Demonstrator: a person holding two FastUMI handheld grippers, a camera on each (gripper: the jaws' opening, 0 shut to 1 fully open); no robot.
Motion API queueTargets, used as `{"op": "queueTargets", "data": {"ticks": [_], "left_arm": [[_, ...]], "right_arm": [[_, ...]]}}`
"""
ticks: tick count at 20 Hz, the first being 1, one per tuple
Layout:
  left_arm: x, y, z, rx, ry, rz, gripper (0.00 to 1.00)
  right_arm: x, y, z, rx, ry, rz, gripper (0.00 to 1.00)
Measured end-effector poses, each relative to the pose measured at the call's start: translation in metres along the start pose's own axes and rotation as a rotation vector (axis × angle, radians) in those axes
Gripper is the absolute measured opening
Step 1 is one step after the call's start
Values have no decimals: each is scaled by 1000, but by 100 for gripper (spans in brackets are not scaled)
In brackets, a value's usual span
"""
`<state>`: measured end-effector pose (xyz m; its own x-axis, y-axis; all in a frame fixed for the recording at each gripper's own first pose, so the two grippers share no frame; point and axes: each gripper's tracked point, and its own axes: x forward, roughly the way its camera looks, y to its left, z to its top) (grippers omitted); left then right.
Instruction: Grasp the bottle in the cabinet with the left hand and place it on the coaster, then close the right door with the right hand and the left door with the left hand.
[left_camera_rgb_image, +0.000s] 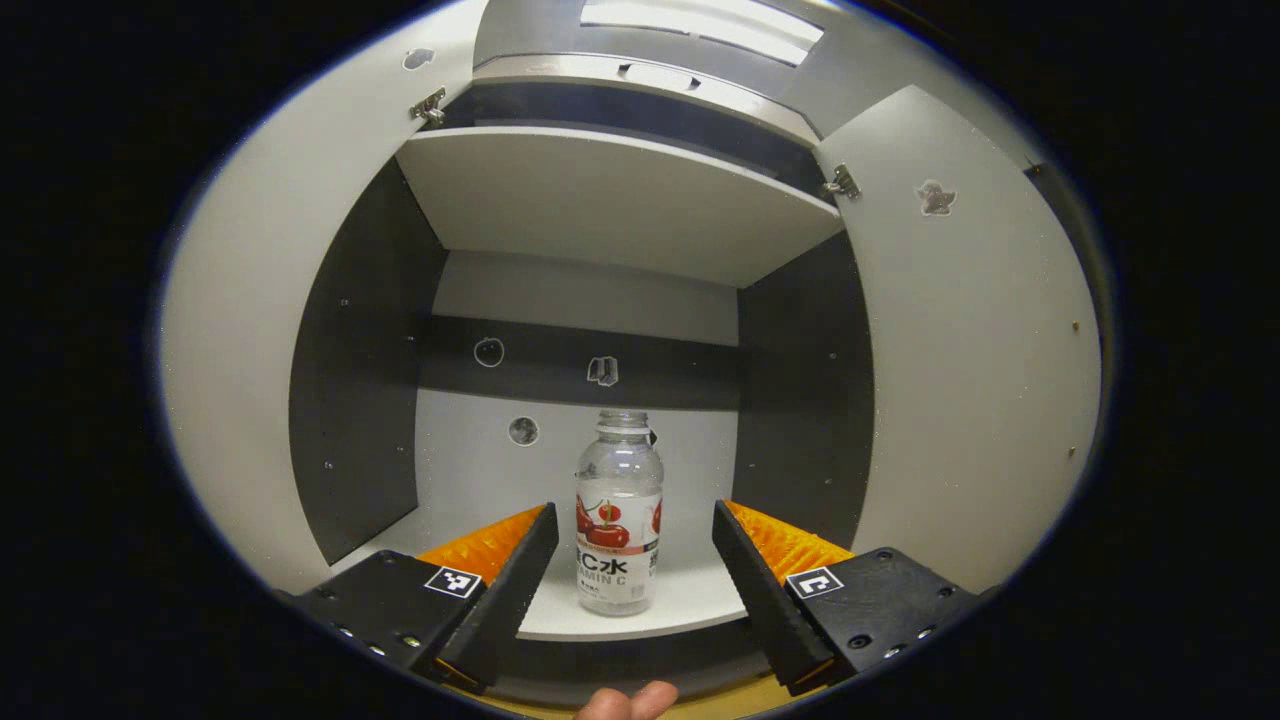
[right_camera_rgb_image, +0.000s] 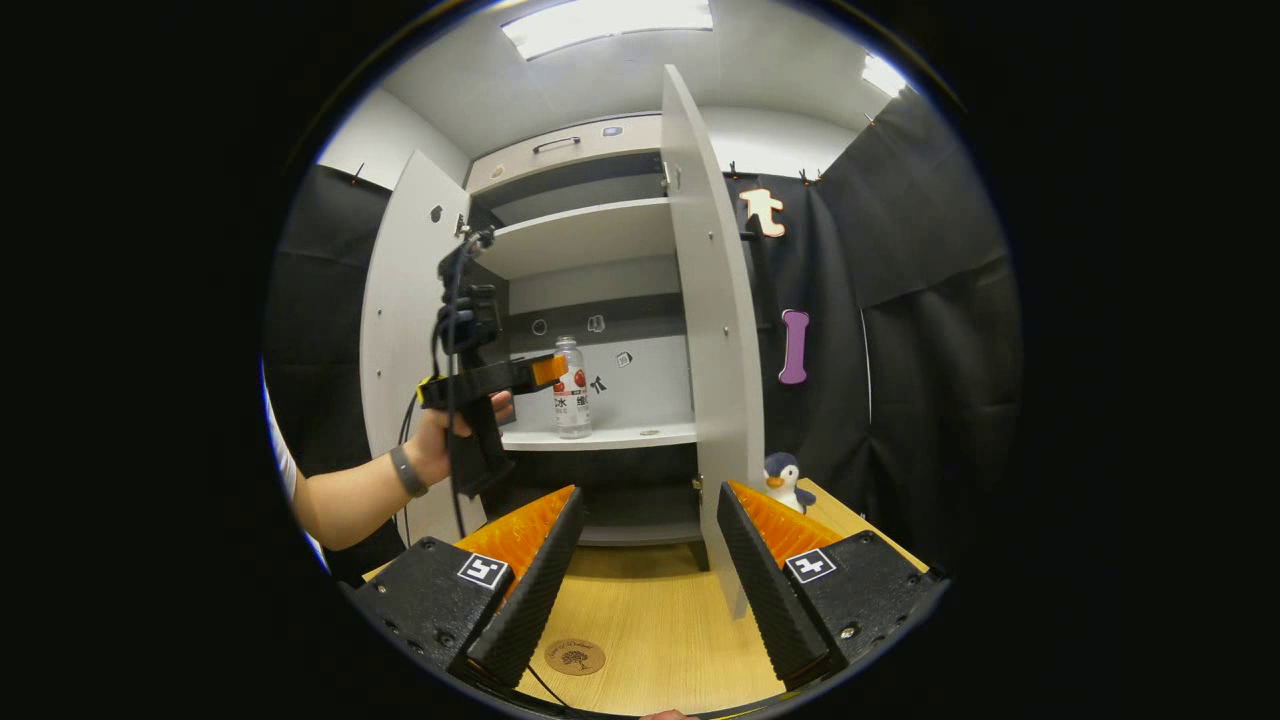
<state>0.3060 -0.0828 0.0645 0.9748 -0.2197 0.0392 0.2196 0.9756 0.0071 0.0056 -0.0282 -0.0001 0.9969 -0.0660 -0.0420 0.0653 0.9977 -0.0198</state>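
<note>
Both jaws apart, bottle (left_camera_rgb_image: 618, 510) between, untouched

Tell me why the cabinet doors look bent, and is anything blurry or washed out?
Left gripper view: the fisheye lens bows the cabinet doors; bottle sharp. Right gripper view: the right door curves too; ceiling lights blown out white, coaster crisp.

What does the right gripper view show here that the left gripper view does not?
Right gripper view alone: the coaster on the wooden table, a toy penguin, and the hand holding the left tongs near the bottle. Left gripper view alone: the left tongs' open fingers either side of the bottle. Both: cabinet, open doors, bottle.
</note>
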Motion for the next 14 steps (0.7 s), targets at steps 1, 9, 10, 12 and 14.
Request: {"op": "queueTargets", "data": {"ticks": [1, 9, 10, 12, 14], "left_arm": [[11, 3, -7, 13, 14, 10, 94], [71, 14, -41, 25, 85, 56, 95], [76, 15, -41, 24, 82, 62, 95], [84, 15, -38, 21, 71, 63, 90], [91, 15, -35, 22, 68, 67, 95]], "right_arm": [[1, -3, -2, -1, 8, -8, 83], [11, -19, -8, -11, 38, -38, 83], [12, -21, -12, -15, 50, -39, 83], [13, -21, -16, -17, 67, -30, 83], [13, -21, -17, -18, 72, -25, 83]]}}
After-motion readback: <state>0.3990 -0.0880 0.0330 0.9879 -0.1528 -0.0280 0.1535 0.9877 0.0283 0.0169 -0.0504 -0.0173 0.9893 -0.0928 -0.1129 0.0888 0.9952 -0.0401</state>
